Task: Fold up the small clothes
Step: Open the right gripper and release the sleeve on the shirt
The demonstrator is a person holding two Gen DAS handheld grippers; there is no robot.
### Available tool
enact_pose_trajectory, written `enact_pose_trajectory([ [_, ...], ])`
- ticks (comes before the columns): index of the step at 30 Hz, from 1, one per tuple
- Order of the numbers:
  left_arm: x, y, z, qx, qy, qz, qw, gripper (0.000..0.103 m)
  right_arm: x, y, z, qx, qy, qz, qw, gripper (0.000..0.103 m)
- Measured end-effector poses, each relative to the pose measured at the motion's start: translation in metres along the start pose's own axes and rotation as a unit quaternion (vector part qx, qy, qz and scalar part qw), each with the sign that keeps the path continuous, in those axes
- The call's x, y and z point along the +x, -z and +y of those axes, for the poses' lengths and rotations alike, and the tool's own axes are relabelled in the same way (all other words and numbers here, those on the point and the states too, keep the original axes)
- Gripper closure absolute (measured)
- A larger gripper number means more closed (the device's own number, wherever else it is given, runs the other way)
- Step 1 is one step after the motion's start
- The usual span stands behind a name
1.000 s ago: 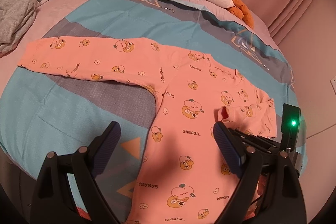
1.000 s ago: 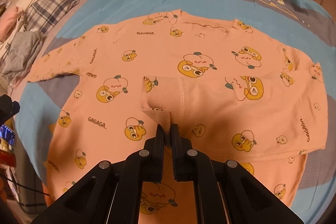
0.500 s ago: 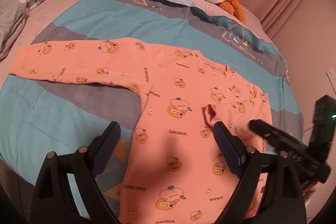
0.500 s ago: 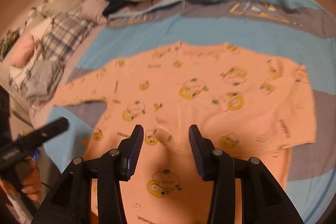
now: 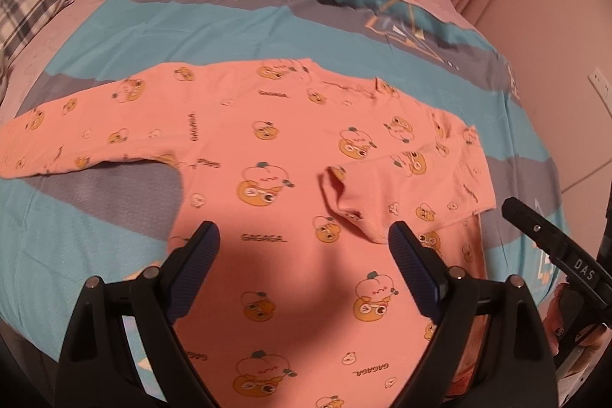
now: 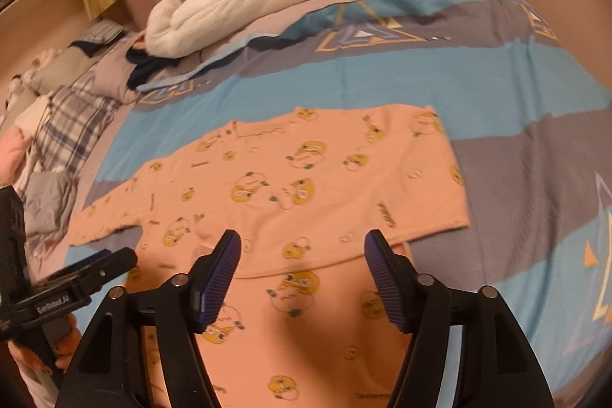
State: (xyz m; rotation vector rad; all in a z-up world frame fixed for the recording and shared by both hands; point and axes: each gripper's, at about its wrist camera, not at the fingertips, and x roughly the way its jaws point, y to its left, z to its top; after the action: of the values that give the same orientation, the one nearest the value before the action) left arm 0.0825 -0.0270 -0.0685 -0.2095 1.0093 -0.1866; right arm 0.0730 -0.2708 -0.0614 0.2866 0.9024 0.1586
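With its jaws just opened, the right gripper stands empty, fingers apart like the left gripper, leaving the released sleeve folded across the pink garment on the bed; the other sleeve remains.

The left gripper has black angular arms, silver screws and ribbed dark-blue pads. The right gripper matches it. At 3 o'clock in the left view its black side reads "DAS"; at 9 o'clock in the right view, the other's reads "GenRobot.AI".
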Motion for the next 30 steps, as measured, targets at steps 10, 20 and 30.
enact_pose_trajectory([
  [10, 0.035, 0.001, -0.021, 0.024, 0.009, 0.029, 0.9992, 0.013, -0.005, 0.008, -0.027, 0.056, 0.036, -0.012, 0.998, 0.018],
  [20, 0.067, 0.002, -0.024, 0.009, 0.039, 0.051, 0.9979, 0.014, -0.008, 0.011, -0.031, 0.056, 0.052, -0.019, 0.997, 0.017],
  [30, 0.084, 0.005, -0.029, 0.009, 0.022, 0.050, 0.9985, 0.023, -0.009, 0.014, -0.038, 0.070, 0.044, -0.023, 0.996, 0.017],
])
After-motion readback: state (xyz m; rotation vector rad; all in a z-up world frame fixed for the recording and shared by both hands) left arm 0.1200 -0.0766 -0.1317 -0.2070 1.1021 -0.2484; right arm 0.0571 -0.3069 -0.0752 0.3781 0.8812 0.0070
